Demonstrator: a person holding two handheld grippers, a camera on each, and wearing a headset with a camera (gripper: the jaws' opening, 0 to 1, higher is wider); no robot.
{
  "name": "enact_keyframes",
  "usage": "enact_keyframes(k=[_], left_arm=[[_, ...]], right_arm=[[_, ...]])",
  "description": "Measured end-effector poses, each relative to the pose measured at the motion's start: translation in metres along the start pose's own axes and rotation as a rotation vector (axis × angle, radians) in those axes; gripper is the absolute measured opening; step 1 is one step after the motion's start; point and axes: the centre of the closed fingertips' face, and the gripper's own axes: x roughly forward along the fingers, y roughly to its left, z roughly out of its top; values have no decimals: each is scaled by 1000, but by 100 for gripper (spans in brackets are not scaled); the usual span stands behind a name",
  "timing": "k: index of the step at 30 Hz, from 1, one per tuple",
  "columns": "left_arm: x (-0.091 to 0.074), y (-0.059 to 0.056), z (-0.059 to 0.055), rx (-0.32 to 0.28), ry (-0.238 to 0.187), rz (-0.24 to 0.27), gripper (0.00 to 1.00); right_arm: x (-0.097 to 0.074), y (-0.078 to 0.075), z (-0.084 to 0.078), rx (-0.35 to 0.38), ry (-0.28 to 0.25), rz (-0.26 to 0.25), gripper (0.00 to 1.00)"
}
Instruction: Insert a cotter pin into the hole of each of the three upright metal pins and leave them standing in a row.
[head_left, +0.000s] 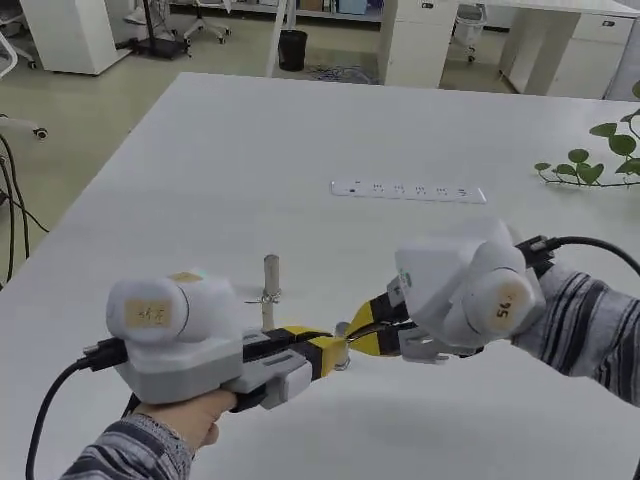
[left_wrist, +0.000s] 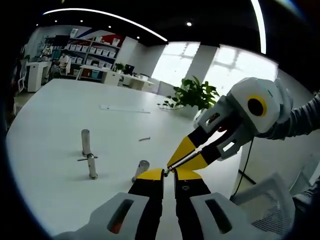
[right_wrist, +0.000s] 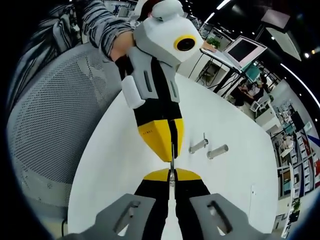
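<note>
The left gripper and the right gripper meet tip to tip low over the near part of the white surface. Both sets of fingers are clenched on one thin cotter pin that runs between them. Three metal pins stand on the surface: the far pin is bare, the middle pin just nearer has a wire through its top (lying crosswise), and the near pin is right beside the fingertips, while a spare cotter pin lies loose farther out to the right.
</note>
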Motion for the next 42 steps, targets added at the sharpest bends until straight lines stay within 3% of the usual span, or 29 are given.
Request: enact_keyframes(k=[10,14,22,33,37,42], left_arm=[[-1,-3,-5,28,18,-4,0],[-2,-4,-5,109,21,-2,0],[-4,-5,-7,194,43,-22,0],[-5,-12,-13,390,95,-77,0],[-6,-17,-11,462,90,-105,0],[-7,-18,-14,500,111,-122,0]], right_arm=[[1,6,2,-3,1,-1,0],[0,5,3,20,-1,-12,0],[1,2,-3,69,7,-17,0],[2,11,-6,159,-23,32,2],[3,15,-6,177,-29,53,1],[3,20,-6,187,-35,70,0]])
